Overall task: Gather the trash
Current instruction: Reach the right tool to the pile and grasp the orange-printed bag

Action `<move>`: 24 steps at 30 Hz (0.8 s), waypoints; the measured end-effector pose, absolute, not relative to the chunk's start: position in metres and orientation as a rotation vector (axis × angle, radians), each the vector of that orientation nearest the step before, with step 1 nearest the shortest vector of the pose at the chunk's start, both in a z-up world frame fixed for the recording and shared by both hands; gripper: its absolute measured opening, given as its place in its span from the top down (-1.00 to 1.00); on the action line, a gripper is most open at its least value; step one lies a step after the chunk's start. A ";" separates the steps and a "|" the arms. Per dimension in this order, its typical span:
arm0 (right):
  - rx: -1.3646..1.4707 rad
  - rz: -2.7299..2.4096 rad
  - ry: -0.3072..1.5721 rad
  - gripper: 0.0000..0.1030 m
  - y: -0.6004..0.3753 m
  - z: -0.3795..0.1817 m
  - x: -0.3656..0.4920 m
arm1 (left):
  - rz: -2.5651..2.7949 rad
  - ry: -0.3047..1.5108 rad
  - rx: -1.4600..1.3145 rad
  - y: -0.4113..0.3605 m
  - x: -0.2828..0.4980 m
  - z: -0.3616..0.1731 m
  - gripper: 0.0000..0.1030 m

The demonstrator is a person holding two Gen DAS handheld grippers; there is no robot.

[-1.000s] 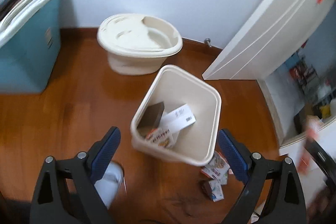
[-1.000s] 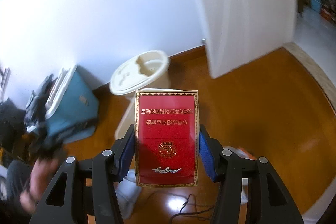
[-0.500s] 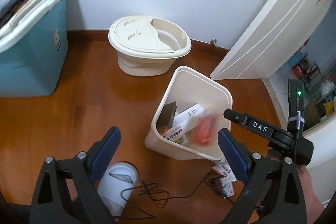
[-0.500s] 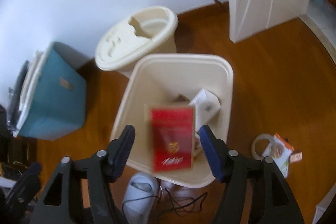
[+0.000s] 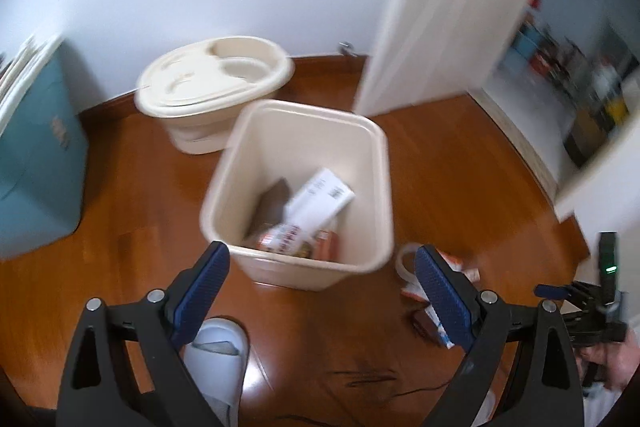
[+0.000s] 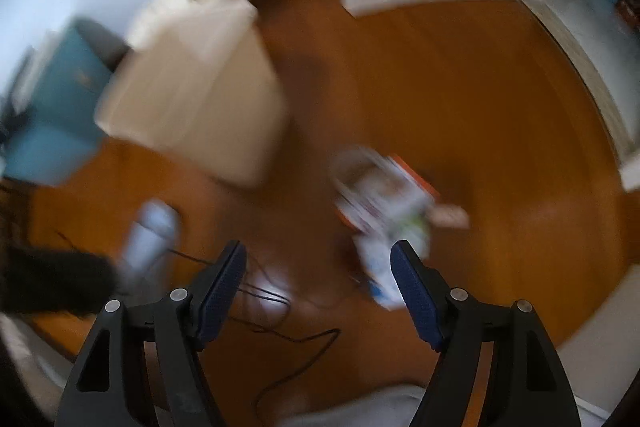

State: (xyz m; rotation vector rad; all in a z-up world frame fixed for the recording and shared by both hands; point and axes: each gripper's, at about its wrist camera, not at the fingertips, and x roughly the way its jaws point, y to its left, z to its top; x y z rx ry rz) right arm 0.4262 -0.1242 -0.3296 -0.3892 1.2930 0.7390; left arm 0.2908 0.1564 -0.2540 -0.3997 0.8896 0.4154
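In the left wrist view the left gripper (image 5: 320,283) is hovering with its fingers (image 5: 202,291) spread wide and gripping nothing, and the cream bin (image 5: 244,163) is standing at 12 o'clock just past the tips, holding a white box (image 5: 320,197) and wrappers. Floor litter (image 5: 456,263) is peeking out at 3 o'clock, partly hidden behind the right finger. In the right wrist view the right gripper (image 6: 318,279) is also gaping wide and empty; blurred packets (image 6: 384,203) are lying at 1 o'clock, their print unreadable.
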 end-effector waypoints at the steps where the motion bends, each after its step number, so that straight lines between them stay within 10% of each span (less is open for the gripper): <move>1: -0.425 0.736 1.305 -0.50 -0.137 -0.348 0.426 | 0.397 0.900 -0.378 0.147 0.297 -0.258 -0.84; 9: -0.450 0.687 1.399 -0.50 -0.176 -0.469 0.441 | 0.348 1.006 -0.296 0.092 0.341 -0.321 -0.84; 24: 0.586 0.371 1.467 -0.46 -0.211 -0.558 0.596 | 0.320 1.097 -0.285 0.057 0.370 -0.403 -0.84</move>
